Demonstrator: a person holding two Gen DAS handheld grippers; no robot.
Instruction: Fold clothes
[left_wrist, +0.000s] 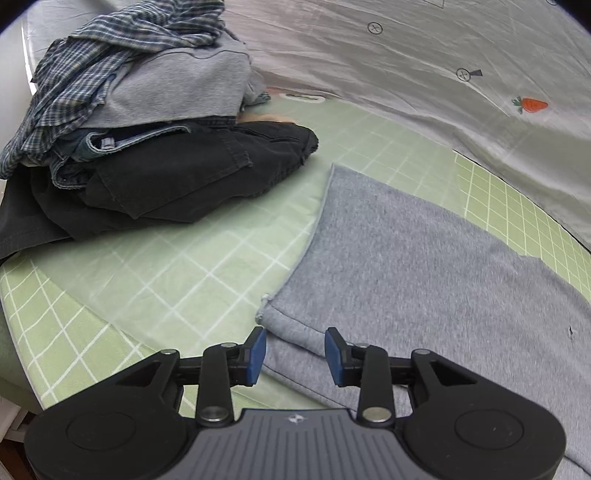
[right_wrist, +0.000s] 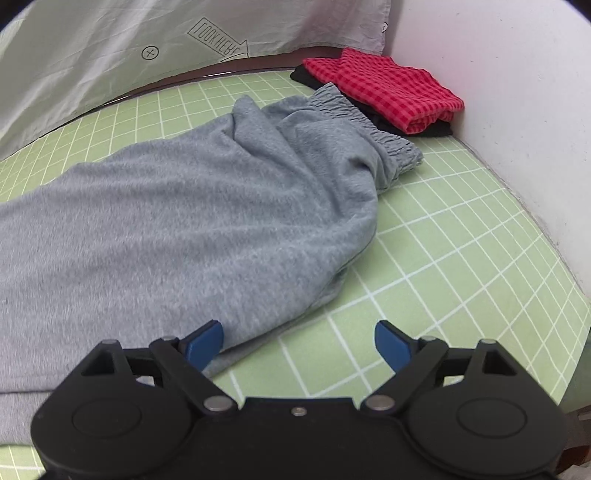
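Clearly, in the left wrist view, the grey sweatpants (left_wrist: 424, 266) are seen spread flat on the green grid sheet (left_wrist: 177, 280), filling the frame from 6 o'clock to 3 o'clock, with the leg hem at about 7 o'clock of the garment. The left gripper (left_wrist: 295, 354) is held over that hem corner with its blue pads parted and nothing pinched between them. A pile of unfolded clothes (left_wrist: 140, 147) is stacked at 10 o'clock, well apart from the sweatpants, and a pale quilt (left_wrist: 424, 74) is draped at 1 o'clock. In the right wrist view, the same garment is laid from 9 o'clock towards 1 o'clock, where the elastic waistband (right_wrist: 365, 118) is bunched near a folded red checked item (right_wrist: 388, 92). The right gripper (right_wrist: 299, 343) is spread wide and holds nothing, its left pad just beside the fabric's edge. The fleece is judged soft, limp and fairly light, likely to sag and wrinkle when lifted, so a hold at 2 points, hem corners or waistband ends, is judged best.
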